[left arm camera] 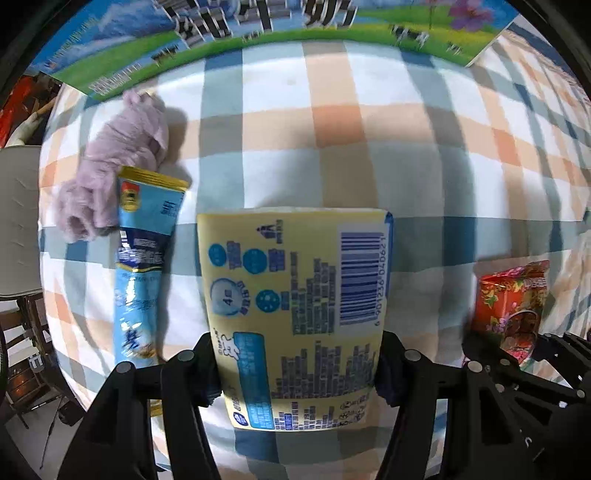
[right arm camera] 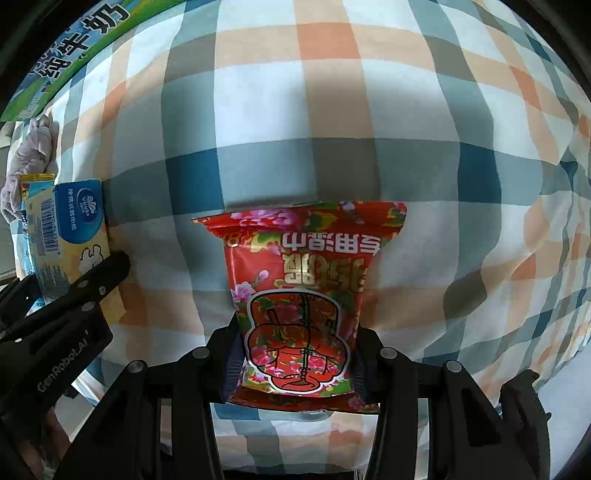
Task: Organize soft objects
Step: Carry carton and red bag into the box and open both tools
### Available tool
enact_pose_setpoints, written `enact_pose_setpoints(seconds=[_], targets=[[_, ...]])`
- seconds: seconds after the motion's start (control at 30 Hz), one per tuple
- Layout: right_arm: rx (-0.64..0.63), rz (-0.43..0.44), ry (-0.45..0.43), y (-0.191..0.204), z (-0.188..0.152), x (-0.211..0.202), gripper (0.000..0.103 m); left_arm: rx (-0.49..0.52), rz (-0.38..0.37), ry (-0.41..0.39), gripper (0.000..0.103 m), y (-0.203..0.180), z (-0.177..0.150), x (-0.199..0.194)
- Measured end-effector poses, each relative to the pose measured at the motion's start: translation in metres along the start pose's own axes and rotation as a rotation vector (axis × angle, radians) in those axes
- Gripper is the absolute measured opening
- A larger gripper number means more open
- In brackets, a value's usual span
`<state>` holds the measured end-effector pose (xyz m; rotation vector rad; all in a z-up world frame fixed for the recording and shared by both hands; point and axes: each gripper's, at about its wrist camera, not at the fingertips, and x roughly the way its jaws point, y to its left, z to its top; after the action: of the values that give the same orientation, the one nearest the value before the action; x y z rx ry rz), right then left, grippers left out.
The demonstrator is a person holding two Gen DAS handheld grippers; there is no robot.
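Note:
My left gripper (left arm camera: 297, 365) is shut on a yellow tissue pack (left arm camera: 295, 306) with a barcode, held just above the checked cloth. My right gripper (right arm camera: 295, 365) is shut on a red flowered wet-wipe pack (right arm camera: 303, 295). Each pack also shows in the other view: the red pack in the left wrist view (left arm camera: 513, 306), the yellow pack in the right wrist view (right arm camera: 66, 243). A blue tube (left arm camera: 142, 266) lies left of the yellow pack, its top end overlapping a lilac plush cloth (left arm camera: 118, 155).
A checked blue, orange and white cloth (left arm camera: 332, 140) covers the surface. A big carton with a green meadow print (left arm camera: 258, 29) stands along the far edge. A chair and dark furniture (left arm camera: 18, 332) are off the left edge.

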<state>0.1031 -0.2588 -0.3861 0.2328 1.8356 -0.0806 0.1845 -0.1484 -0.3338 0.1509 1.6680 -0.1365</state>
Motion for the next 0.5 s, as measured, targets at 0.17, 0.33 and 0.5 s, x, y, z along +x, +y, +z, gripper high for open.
enact_pose_setpoints(seconds=[0.17, 0.33, 0.5], targets=[[-0.033, 0.033, 0.002, -0.015, 0.015, -0.025, 0.048, -0.002, -0.032, -0.082, 0.06, 0.015, -0.019, -0.047], [-0.061, 0.067, -0.079, -0.009, 0.001, -0.072, 0.048, -0.007, -0.044, -0.2, 0.06, 0.027, -0.026, -0.112], [-0.092, 0.095, -0.183, 0.0, -0.014, -0.136, 0.048, -0.023, -0.069, -0.303, 0.06, 0.042, -0.036, -0.165]])
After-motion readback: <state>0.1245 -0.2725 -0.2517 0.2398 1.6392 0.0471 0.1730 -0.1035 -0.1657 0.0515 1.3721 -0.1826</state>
